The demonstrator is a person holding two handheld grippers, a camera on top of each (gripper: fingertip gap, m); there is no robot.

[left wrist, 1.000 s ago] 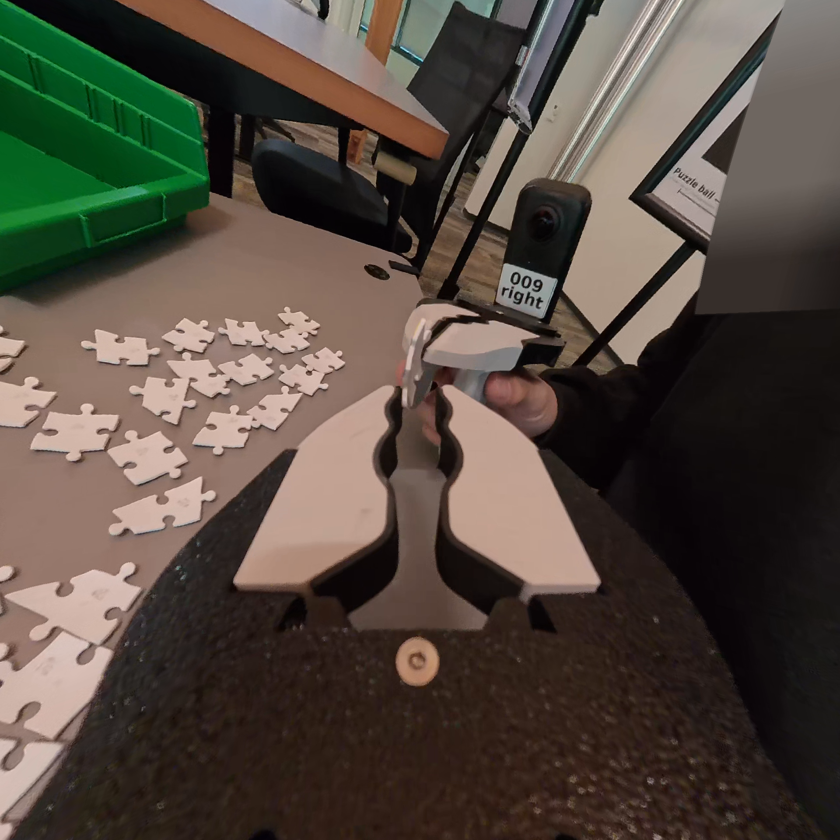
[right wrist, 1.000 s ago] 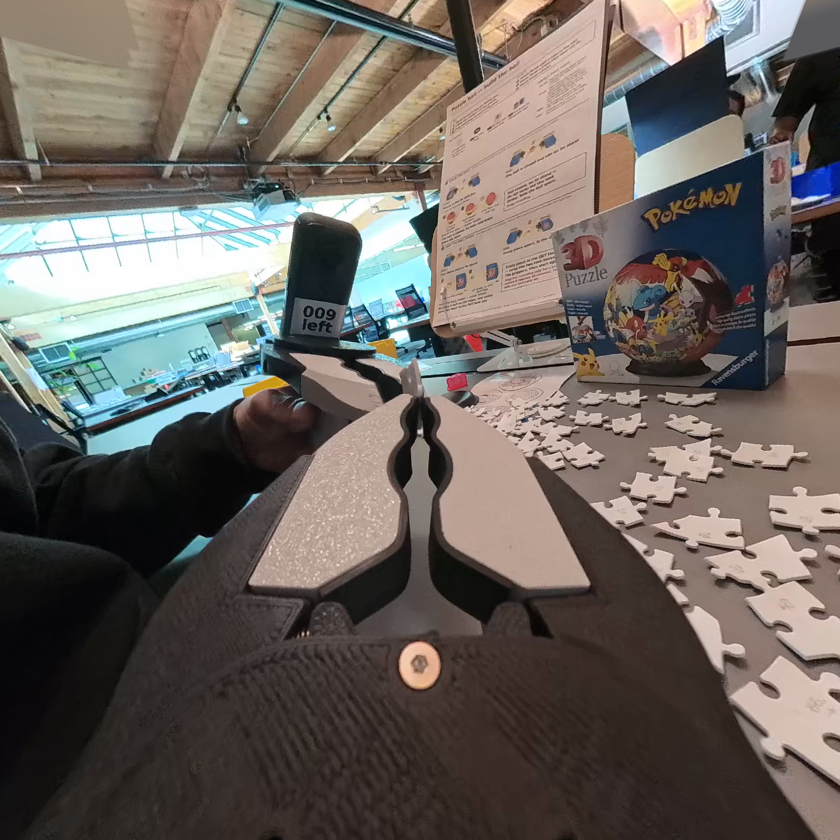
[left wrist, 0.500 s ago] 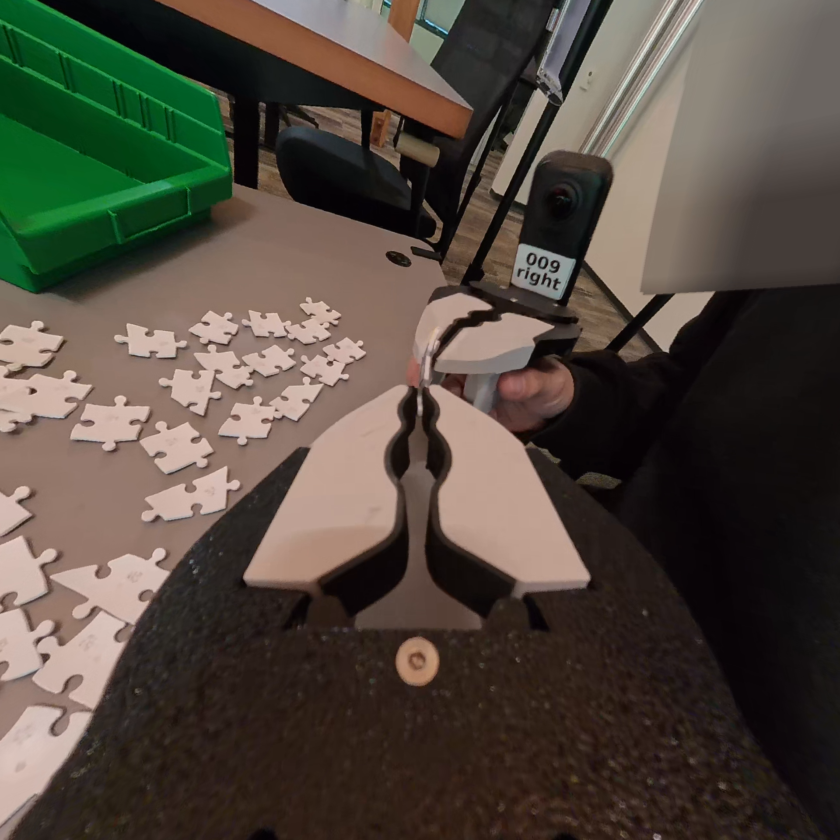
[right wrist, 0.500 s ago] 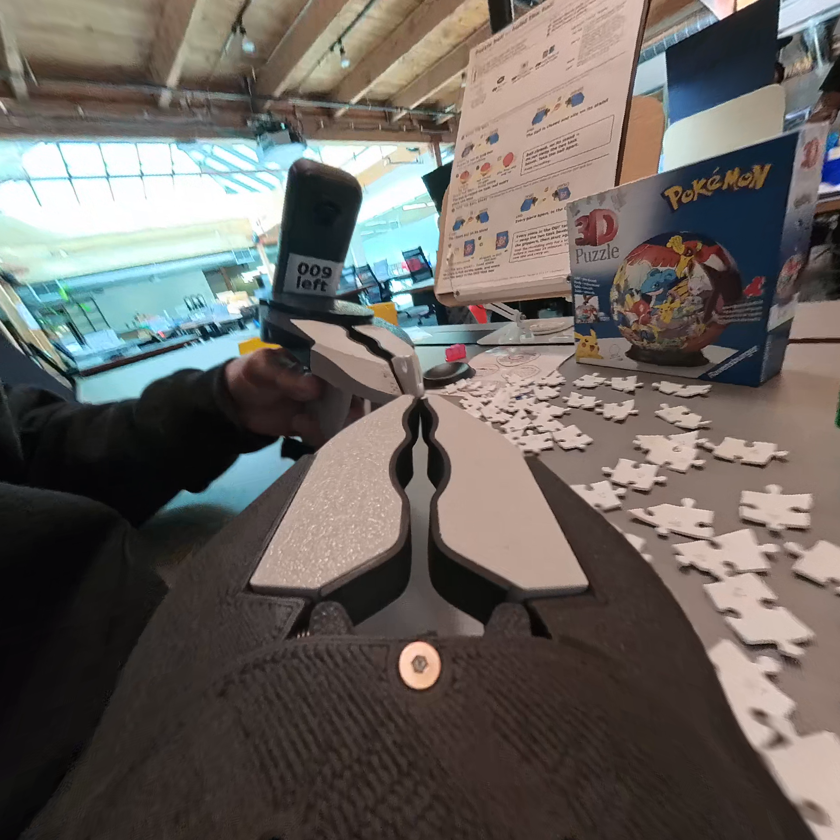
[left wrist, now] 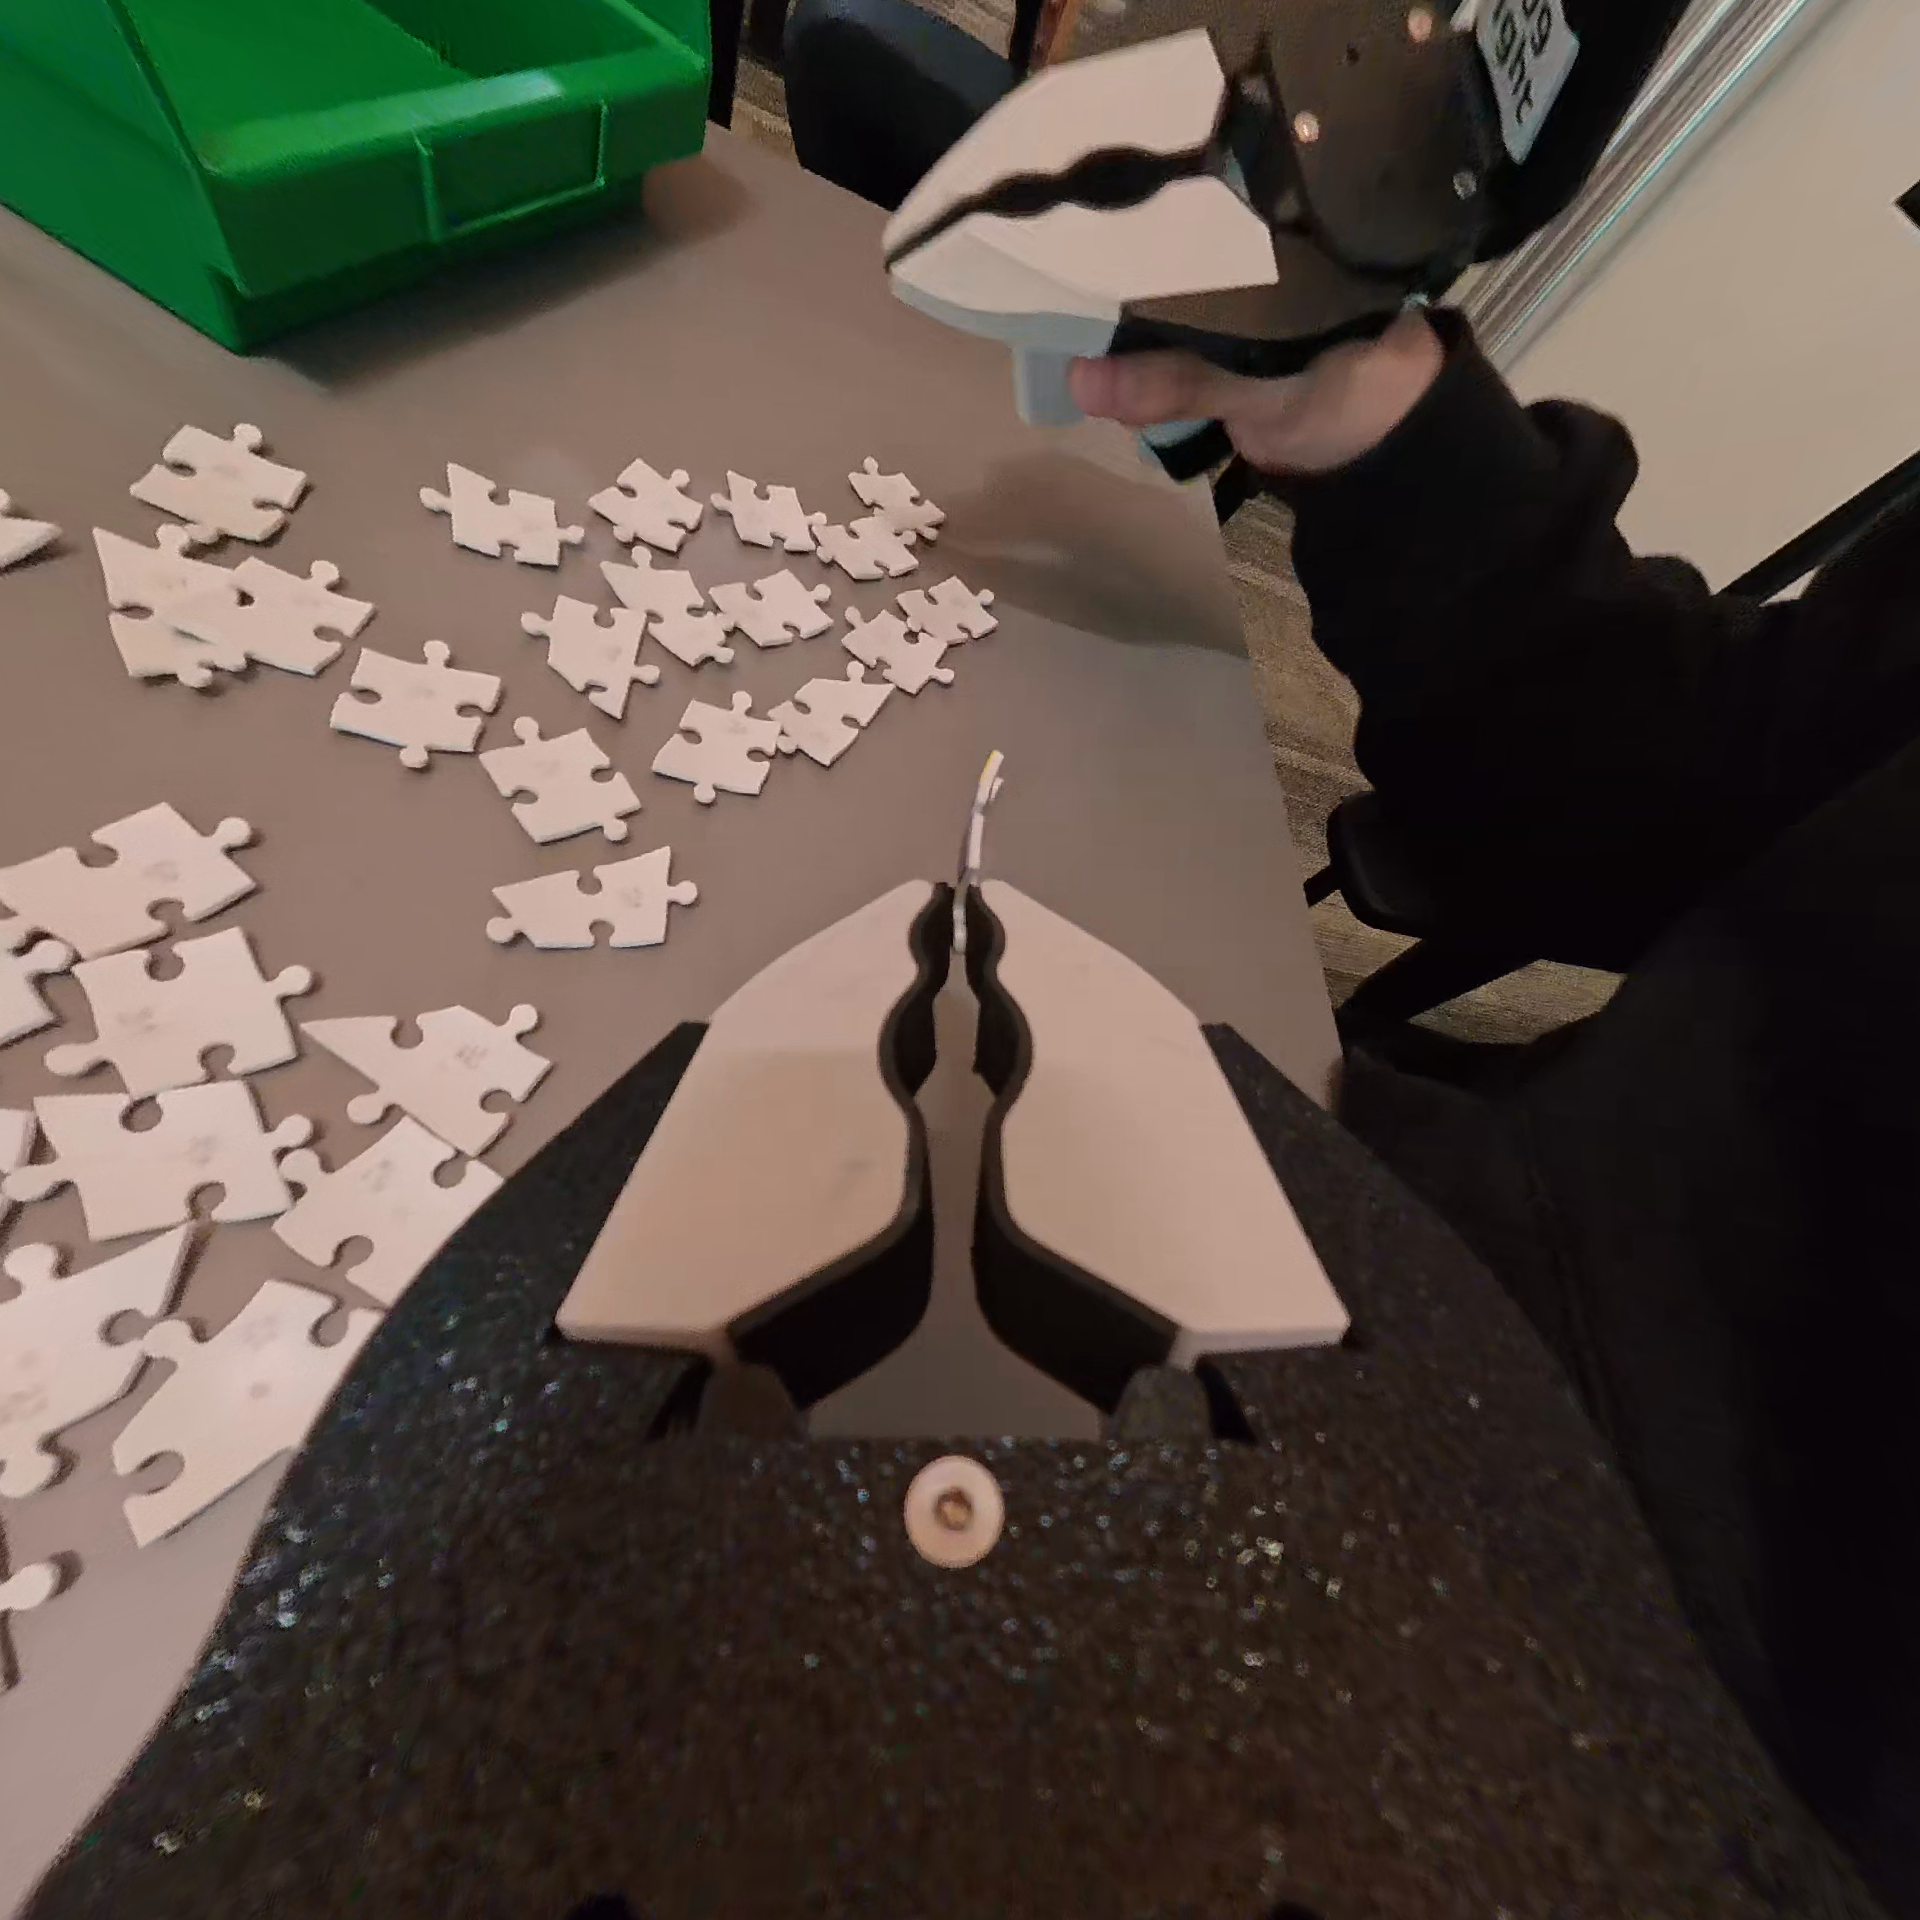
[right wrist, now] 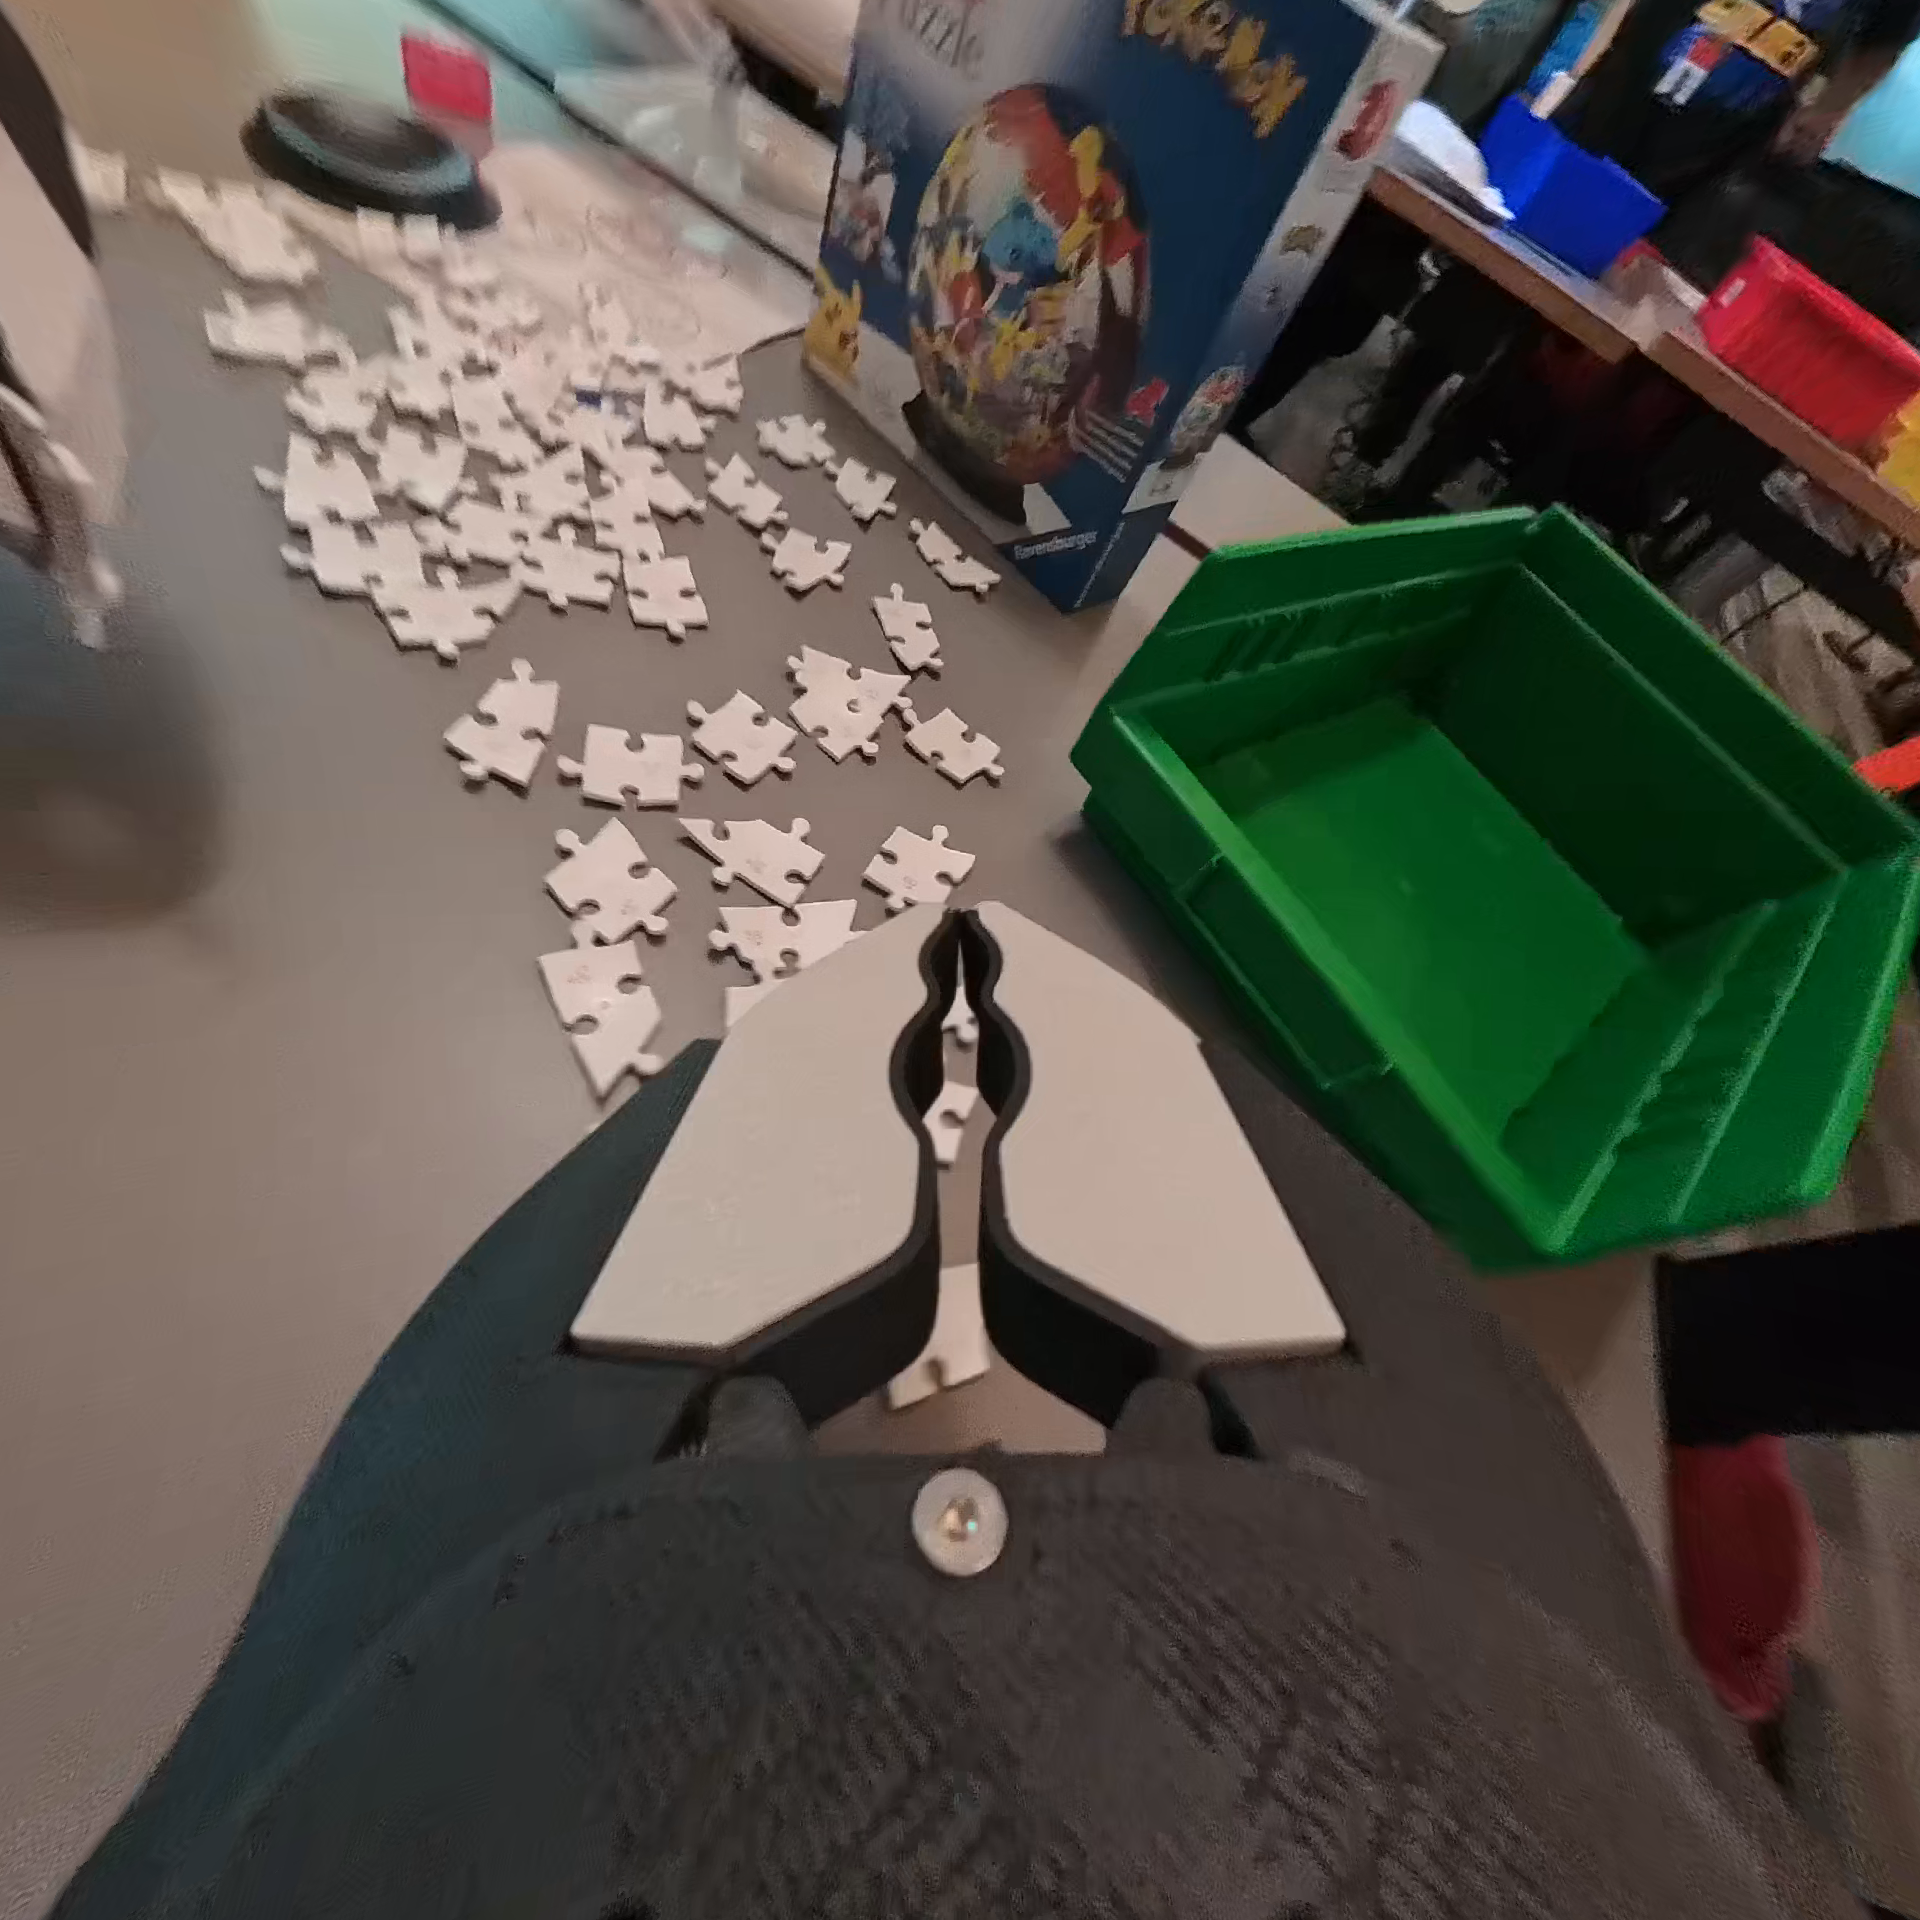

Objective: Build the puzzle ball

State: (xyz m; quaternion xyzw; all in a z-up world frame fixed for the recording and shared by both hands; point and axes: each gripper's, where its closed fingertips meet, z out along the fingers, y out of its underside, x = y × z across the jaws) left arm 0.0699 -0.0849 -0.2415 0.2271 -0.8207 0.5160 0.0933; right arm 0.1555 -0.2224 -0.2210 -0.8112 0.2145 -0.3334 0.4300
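Note:
My left gripper (left wrist: 964, 902) is shut on a white puzzle piece (left wrist: 977, 836), held edge-on so it sticks up past the fingertips, above the grey table (left wrist: 810, 343). Many white puzzle pieces (left wrist: 582, 665) lie face down on the table to its left. My right gripper (right wrist: 962, 925) is shut and holds nothing, hovering above loose pieces (right wrist: 613, 883). It also shows in the left wrist view (left wrist: 904, 244), raised at the upper right with the jaws together, in a person's hand.
A green bin (right wrist: 1496, 873) stands at the right in the right wrist view and shows at the far left in the left wrist view (left wrist: 312, 135). The puzzle box (right wrist: 1081, 270) stands behind the pieces. The table's edge (left wrist: 1278, 831) runs beside my left gripper. The tips of one gripper are about 15 cm away from the tips of the other.
The right gripper has let go of the piece and swung away, up and over the table toward the bin. The left gripper now holds the piece alone and tilts down toward the table.

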